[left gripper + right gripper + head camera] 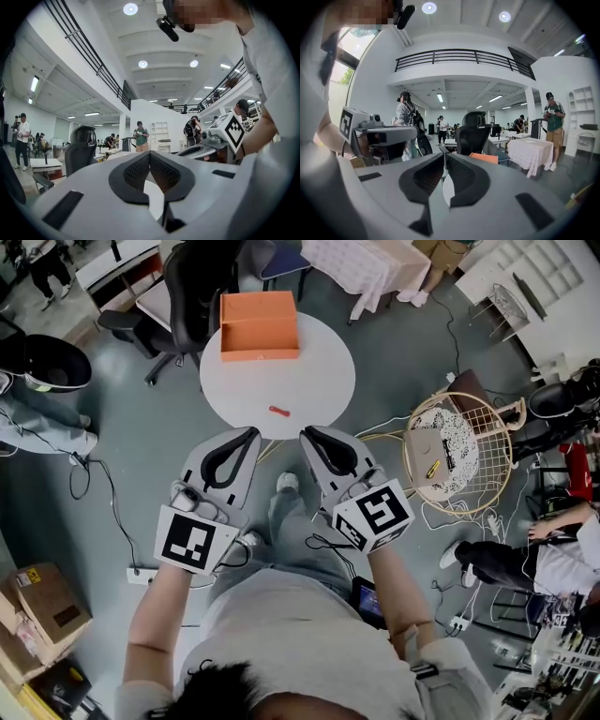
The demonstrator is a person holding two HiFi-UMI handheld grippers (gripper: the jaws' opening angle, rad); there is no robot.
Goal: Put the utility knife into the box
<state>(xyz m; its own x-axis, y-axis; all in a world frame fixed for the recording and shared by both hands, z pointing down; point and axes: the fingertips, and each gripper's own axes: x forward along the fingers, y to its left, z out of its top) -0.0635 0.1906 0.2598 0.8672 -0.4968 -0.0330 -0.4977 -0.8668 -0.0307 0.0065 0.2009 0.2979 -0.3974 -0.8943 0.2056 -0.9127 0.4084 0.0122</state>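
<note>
Currently, no step of the task is complete. The utility knife (279, 411), a small red item, lies flat on the round white table (314, 381), near the table edge closest to the person. The orange box (259, 326) sits open-topped at the far side of the same table, well apart from the knife, and nothing can be seen inside it from the head view. The left gripper (251, 435) and the right gripper (307, 434) are held side by side near the person's body, short of the table edge, with neither one over the knife. In the left gripper view the jaws are brought together at the tips with nothing between them. The right gripper view shows the same condition: jaws clenched together, empty, with the box (490, 158) visible beyond them. Remaining work, as judged from this layout: bring one gripper to the knife, part its jaws, grasp the knife, carry it across the table, and release it into the box.
</note>
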